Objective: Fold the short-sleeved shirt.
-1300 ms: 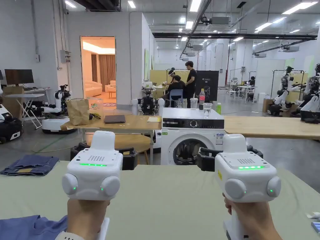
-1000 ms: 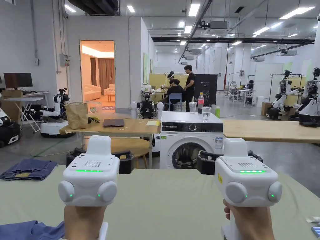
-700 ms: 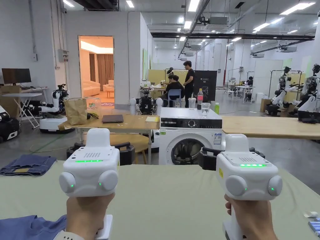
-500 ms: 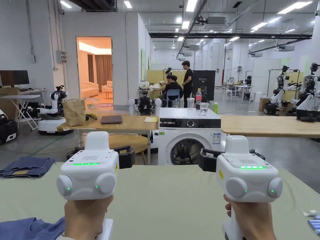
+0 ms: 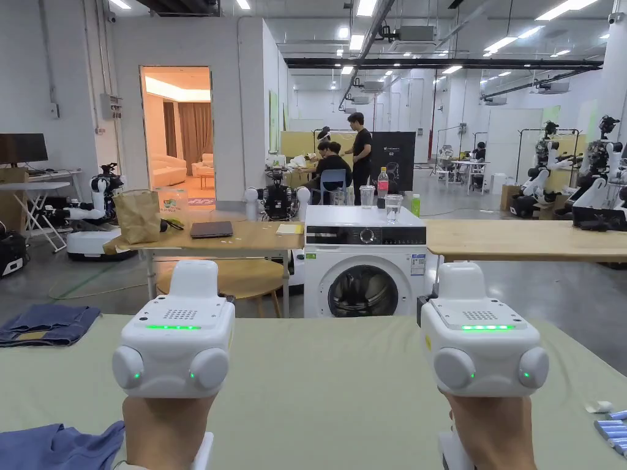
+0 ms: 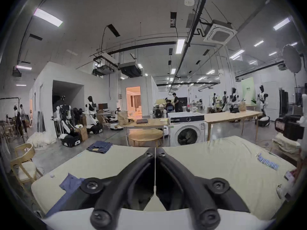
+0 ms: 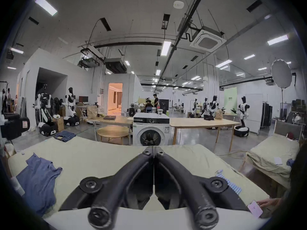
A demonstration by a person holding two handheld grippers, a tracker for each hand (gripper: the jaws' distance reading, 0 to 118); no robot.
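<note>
The short-sleeved shirt (image 7: 38,175) is blue and lies crumpled at the near left corner of the pale green table (image 5: 330,379); its edge also shows in the head view (image 5: 55,443) and the left gripper view (image 6: 69,182). A person's hands hold both white gripper housings side by side above the table's near middle. My left gripper (image 6: 155,150) is shut on nothing, with the shirt below and to its left. My right gripper (image 7: 154,149) is likewise shut and empty, well to the right of the shirt.
Folded jeans (image 5: 43,324) lie at the table's far left corner. Pale blue strips (image 5: 612,428) sit at the right edge, near a hand with a phone (image 7: 255,207). Beyond the table stand a washing machine (image 5: 364,269), wooden tables, robots and people.
The black jaw arms that stuck out on both sides of each housing in the head view have drawn in: both grippers have shut. The housings stay held up in about the same place.
</note>
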